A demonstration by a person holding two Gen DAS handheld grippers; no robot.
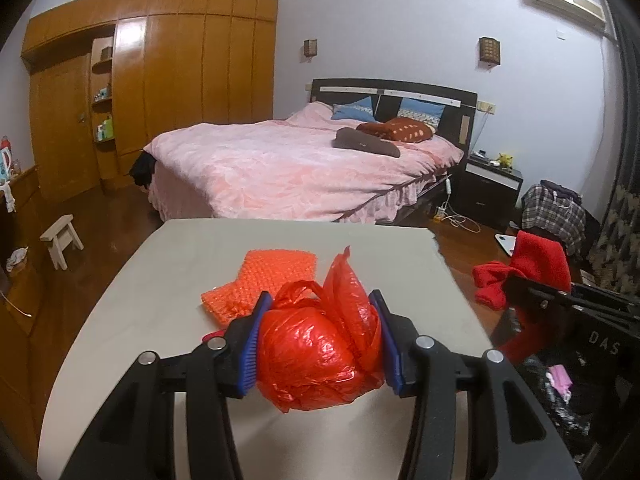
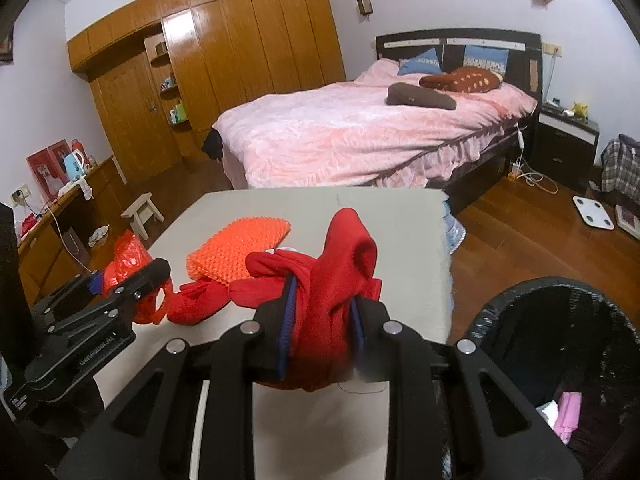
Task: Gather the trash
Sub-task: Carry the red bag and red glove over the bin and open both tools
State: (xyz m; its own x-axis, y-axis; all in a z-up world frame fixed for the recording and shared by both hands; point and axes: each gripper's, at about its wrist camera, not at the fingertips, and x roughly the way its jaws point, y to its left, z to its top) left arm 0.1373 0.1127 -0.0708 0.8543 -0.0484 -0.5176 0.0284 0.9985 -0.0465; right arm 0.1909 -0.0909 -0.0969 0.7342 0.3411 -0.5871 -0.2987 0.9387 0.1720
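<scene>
Over the pale grey tabletop [image 1: 140, 320], two items are held clear of the surface, one per gripper. The left gripper [image 1: 318, 344] is pinched on a crumpled, knotted red plastic bag [image 1: 320, 356]; its blue pads press on both sides of the bundle, w/ the jaws part-way apart because the bag is bulky. The right gripper [image 2: 322, 328] is clamped on a bunched red fabric piece [image 2: 336, 280], prob. a sock or small garment; jaws stand narrow since cloth squashes flat. Part of that cloth trails back toward the table, so whether it is fully lifted can't be told.

Why held so: both pieces are soft and shapeless, so a mid-body squeeze is judged the safest grip, nothing rigid to align. Both tools are angled downward, and the black mesh waste bin lined w/ a dark bag [image 2: 520, 304] sits low, just beside the table's right edge, close to the right gripper. That bin is likely the target, so the cloth has the shorter trip; the bag must be carried across.

Count: 2 grippers, both loaded. 1 red bag, 1 red cloth. 1 flat orange bubble-wrap sheet [image 1: 272, 280] is left lying on the table, untouched, approx. mid-table beyond both tools. 1 bin, w/ some pink scrap [image 2: 568, 416] already inside. Task judged roughly midway: 2 items in hand, 1 still to be collected.
</scene>
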